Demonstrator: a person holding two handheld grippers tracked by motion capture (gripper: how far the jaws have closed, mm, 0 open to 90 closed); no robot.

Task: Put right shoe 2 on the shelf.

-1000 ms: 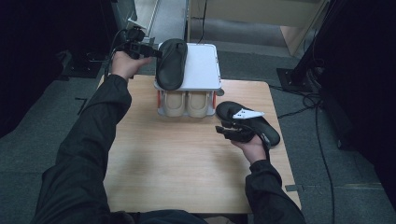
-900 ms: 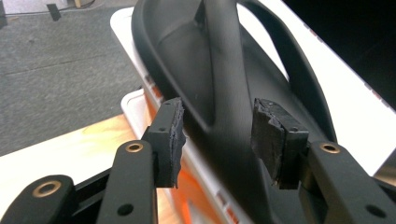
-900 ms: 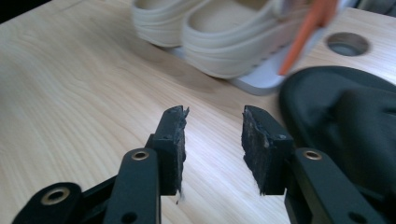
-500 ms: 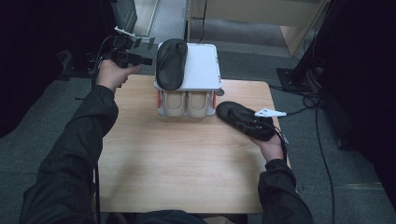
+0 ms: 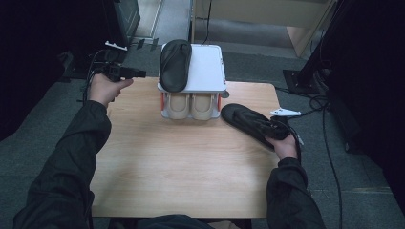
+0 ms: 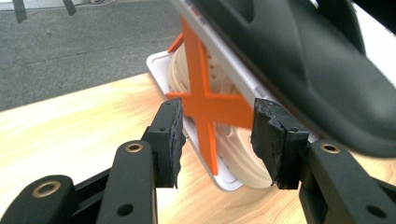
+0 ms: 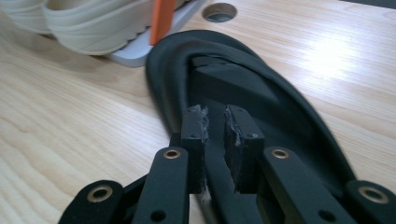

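Observation:
A white shoe rack (image 5: 207, 71) with orange braces (image 6: 205, 105) stands at the table's far edge. One black slipper (image 5: 174, 64) lies on its top, and a beige pair (image 5: 191, 105) sits on the shelf below. A second black slipper (image 5: 246, 121) lies on the table to the right of the rack. My right gripper (image 5: 273, 130) is at its near end; its jaws have just been closing, and its pads (image 7: 192, 123) now pinch a thin edge of the slipper's upper (image 7: 261, 93). My left gripper (image 5: 141, 74) is open and empty, left of the rack and pointing at its side (image 6: 217, 126).
The wooden table (image 5: 181, 167) has a round hole (image 7: 219, 11) near the rack's right corner. Cables (image 5: 329, 143) trail over the grey floor to the right, beside a black stand (image 5: 305, 76). Dark equipment stands at the far left.
The left hand has drawn back from the slipper on the rack, to the left and nearer. The right hand has slid right along the table slipper, and its jaws have narrowed.

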